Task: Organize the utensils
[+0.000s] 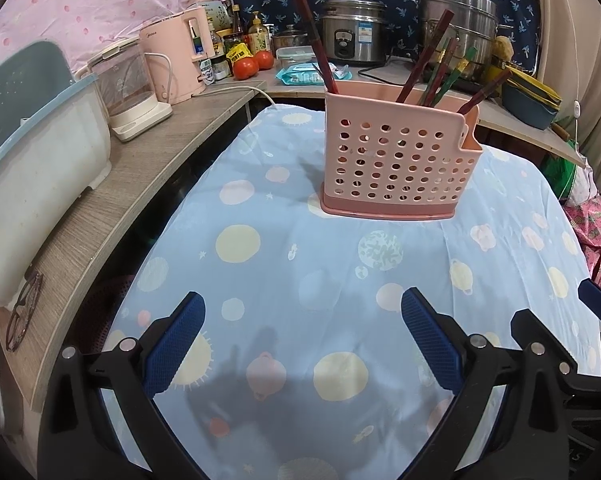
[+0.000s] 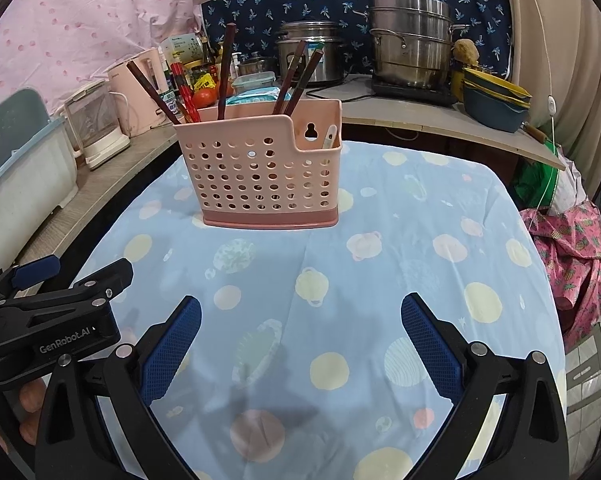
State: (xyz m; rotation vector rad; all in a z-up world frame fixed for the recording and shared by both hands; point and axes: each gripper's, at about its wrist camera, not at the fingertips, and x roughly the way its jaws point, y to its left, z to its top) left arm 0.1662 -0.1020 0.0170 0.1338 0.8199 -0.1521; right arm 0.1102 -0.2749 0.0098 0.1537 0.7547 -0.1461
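A pink perforated utensil holder (image 1: 396, 160) stands upright on the blue patterned tablecloth (image 1: 300, 272); it also shows in the right wrist view (image 2: 260, 172). Several dark red and green chopsticks (image 1: 320, 46) stick up out of it, leaning apart (image 2: 224, 68). A white spoon (image 2: 329, 136) rests in its lower side pocket. My left gripper (image 1: 302, 316) is open and empty, low over the cloth, well short of the holder. My right gripper (image 2: 300, 316) is open and empty, beside the left gripper (image 2: 48, 276), which shows at its left.
A grey shelf (image 1: 140, 168) along the left holds a white bin (image 1: 32, 168), a blender, a pink kettle (image 1: 172, 56) and glasses (image 1: 24, 312). The back counter carries tomatoes (image 1: 246, 67), bottles, a rice cooker (image 2: 312, 52), a steel steamer (image 2: 412, 40) and stacked bowls (image 2: 496, 100).
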